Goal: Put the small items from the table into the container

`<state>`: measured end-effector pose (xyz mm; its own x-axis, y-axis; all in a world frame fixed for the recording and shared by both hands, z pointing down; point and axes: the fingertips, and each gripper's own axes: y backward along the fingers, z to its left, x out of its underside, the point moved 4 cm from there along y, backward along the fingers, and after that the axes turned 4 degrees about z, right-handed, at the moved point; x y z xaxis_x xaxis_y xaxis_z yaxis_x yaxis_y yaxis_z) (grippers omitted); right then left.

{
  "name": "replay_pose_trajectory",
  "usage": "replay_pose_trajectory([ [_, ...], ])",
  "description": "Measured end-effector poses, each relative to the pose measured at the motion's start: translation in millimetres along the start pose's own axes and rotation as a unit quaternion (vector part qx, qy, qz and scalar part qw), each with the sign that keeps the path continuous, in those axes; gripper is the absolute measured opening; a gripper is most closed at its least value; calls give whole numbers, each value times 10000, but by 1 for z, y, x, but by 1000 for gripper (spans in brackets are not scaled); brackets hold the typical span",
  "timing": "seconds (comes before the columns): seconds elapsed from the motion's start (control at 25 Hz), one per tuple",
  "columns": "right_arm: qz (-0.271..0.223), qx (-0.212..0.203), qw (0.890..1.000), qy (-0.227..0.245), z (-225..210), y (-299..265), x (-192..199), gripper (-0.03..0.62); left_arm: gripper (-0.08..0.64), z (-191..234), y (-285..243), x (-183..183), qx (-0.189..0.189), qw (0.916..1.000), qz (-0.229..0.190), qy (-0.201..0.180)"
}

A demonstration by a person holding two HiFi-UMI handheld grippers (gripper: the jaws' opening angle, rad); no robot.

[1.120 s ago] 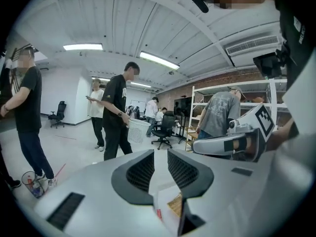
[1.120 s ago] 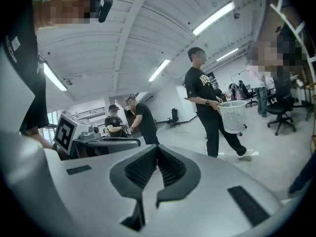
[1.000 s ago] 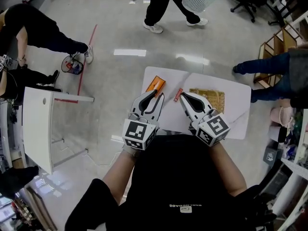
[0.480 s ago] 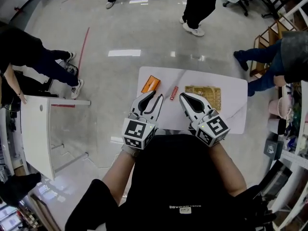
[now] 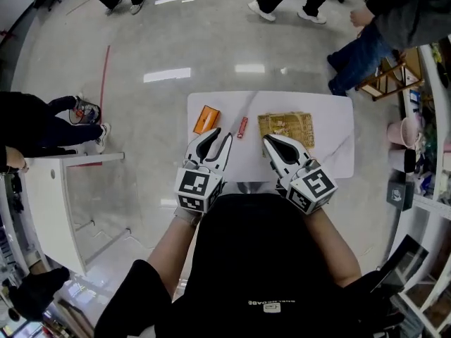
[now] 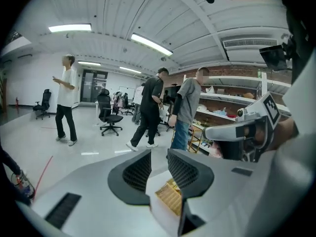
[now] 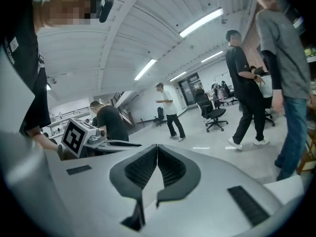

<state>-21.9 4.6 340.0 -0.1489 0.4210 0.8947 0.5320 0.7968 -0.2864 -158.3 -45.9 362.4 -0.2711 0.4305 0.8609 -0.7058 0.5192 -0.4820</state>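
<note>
- The white counter [image 5: 331, 143] stands on a glossy grey floor, straight in front of the person, who holds both tools over its near edge.
- The left hand-held gripper [image 5: 219, 134] has its jaws parted by a narrow gap. Nothing sits between the pads; in its own view only the counter and a corner of the container show through the gap.
- The right hand-held gripper [image 5: 270, 140] has its jaws closed tip to tip, and it holds nothing.
- An orange packet [image 5: 206, 119] lies flat near the counter's left edge, just beyond the left hand-held gripper's tips.
- A small red item [image 5: 242, 127], thin and stick-like, lies between the orange packet and the container, apart from both.
- The container [image 5: 285, 128] is a shallow woven tray of golden-brown colour, right of the red item. Neither small item is in it.
- In the head view the right hand-held gripper's tip falls at the container's near left corner; whether it touches cannot be told.
- Several people [image 5: 366, 37] stand or walk on the floor beyond the counter, and a second white table [image 5: 60, 196] stands to the left.
</note>
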Motion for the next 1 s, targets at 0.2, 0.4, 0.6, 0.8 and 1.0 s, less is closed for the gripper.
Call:
replay_pose_trajectory([
  [0.2, 40, 285, 9995, -130, -12, 15, 9, 11, 87, -3, -20, 5, 162, 9996, 198, -71],
  [0.4, 93, 507, 9983, -258, -23, 31, 14, 11, 89, -4, -47, 15, 303, 9982, 469, -196],
  [0.6, 156, 837, 9956, -384, -38, 51, 27, 11, 93, -4, -76, 32, 453, 9955, 770, -330],
  [0.8, 253, 1072, 9926, -521, -47, 66, 41, 11, 112, -4, -106, 60, 532, 9912, 1164, -341],
  [1.0, 361, 1321, 9880, -709, -57, 82, 57, 11, 124, -5, -137, 91, 591, 9858, 1543, -285],
])
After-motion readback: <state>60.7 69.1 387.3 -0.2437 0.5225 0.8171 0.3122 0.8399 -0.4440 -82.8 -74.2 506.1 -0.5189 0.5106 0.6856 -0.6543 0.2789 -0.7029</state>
